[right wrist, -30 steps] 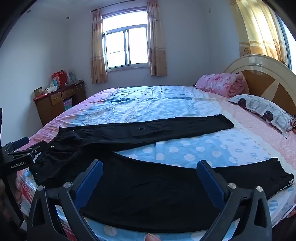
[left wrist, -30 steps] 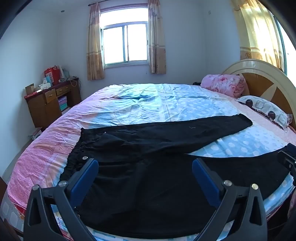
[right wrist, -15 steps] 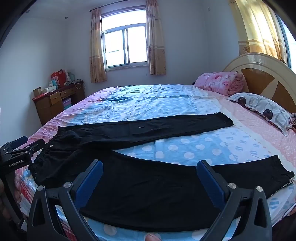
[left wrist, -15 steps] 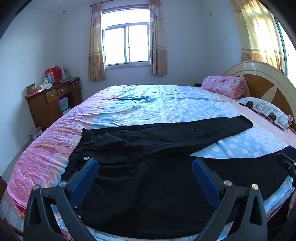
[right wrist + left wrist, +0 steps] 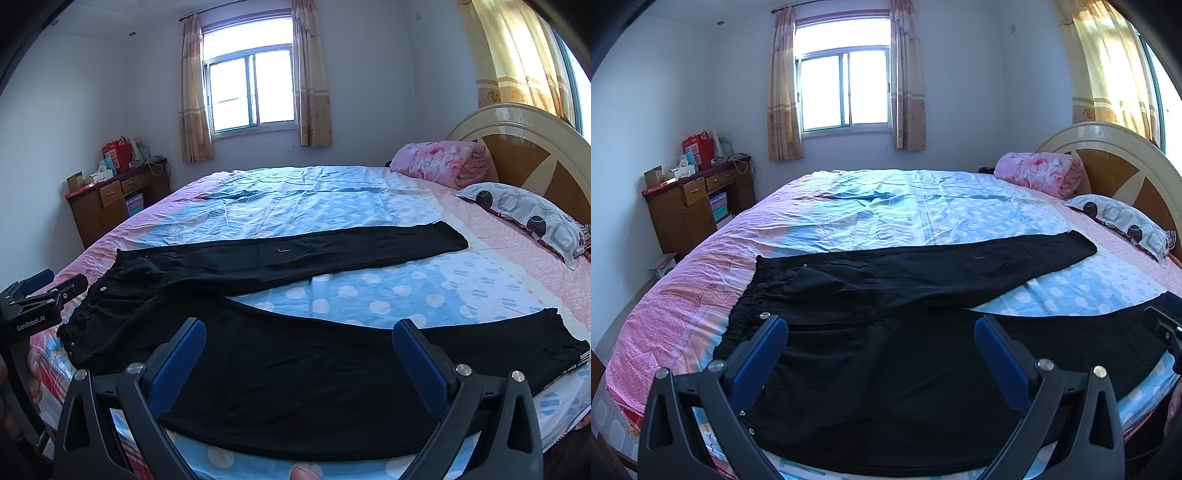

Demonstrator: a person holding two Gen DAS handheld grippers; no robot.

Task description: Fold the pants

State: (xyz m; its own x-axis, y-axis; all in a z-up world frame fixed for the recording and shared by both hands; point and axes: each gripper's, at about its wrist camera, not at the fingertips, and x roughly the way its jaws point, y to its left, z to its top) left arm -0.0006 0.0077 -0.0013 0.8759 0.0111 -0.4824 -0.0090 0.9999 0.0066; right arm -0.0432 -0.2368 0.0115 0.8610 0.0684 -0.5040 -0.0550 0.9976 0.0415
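The black pants (image 5: 295, 354) lie flat on the bed (image 5: 406, 295), legs spread apart — ready for folding. Both grippers, left (image 5: 879, 350) and right (image 5: 299, 354), hover above with fingers released, grasping nothing.

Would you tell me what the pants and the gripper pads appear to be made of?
The pants look like soft matte black woven fabric, lying limp with a gathered waistband. The left gripper pads look like blue ribbed rubber, possibly plastic.
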